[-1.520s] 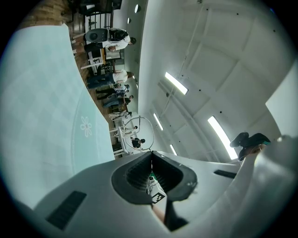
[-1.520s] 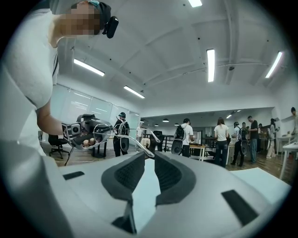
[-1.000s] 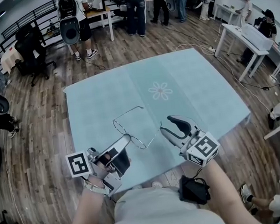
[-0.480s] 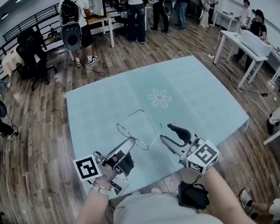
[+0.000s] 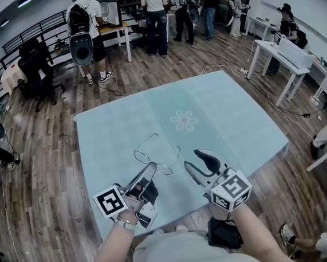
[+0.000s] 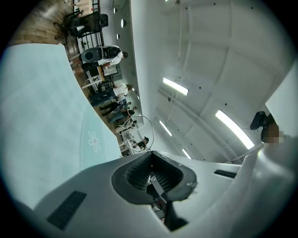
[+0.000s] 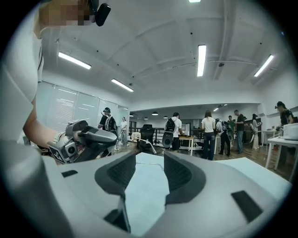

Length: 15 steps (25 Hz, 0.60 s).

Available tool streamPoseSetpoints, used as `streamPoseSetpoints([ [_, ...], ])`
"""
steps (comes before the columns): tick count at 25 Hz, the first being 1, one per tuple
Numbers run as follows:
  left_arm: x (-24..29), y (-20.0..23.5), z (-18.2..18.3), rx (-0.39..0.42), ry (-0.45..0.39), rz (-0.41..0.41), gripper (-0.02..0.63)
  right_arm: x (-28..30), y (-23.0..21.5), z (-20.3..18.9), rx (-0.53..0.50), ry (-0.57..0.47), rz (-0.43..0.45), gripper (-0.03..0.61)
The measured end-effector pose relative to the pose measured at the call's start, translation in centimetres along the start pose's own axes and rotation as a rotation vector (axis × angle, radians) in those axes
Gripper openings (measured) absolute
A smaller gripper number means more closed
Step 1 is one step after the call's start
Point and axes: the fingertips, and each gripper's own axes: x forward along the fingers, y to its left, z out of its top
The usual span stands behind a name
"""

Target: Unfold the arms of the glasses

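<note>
Both tools sit closer together than a sec ago, and the L marker cube has slid in toward centre. Glasses (image 5: 153, 158) have barely shifted in frame.

L tool (image 5: 151, 168) is pinched shut. Its own view shows the pads pressed together w/ a thin bit of the wire frame caught between them (image 6: 151, 174), and one round lens ring (image 6: 139, 135) sticks out past the tips against the ceiling. From the head view, the tool tip meets the near lens rim, and the rest of the glasses reach out over the pale teal surface (image 5: 231, 121). One arm angles away at the far side, another shows at the right end. Can't tell whether the frame touches the cloth.

R tool (image 5: 191, 159) has its jaws wide apart w/ nothing between them. Only teal cloth (image 7: 144, 186) shows through the gap (image 7: 150, 160). It hangs just right of the glasses, tips pointing at them, not touching. L tool (image 7: 88, 139) is visible from that side too.

Flower print (image 5: 184, 121) lies beyond the glasses, mid-surface. People (image 5: 154, 7) stand by desks at the back of the room.
</note>
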Motion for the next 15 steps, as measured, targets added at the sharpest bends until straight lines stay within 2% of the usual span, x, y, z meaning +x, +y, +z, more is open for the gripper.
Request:
streamPoseSetpoints([
  [3,0.1,0.2,0.2,0.011,-0.043,0.007,0.009,0.1,0.1,0.0,0.023,0.007,-0.029,0.178],
  [10,0.4,0.3,0.8,0.025,-0.139,0.010,0.009,0.2,0.2,1.0,0.074,-0.022,-0.089,0.049],
  [13,0.6,0.2,1.0,0.018,-0.173,0.002,0.011,0.3,0.3,1.5,0.082,-0.040,-0.110,0.010],
  [15,0.6,0.3,1.0,0.015,-0.193,0.001,0.009,0.5,0.4,1.7,0.085,-0.050,-0.126,0.008],
])
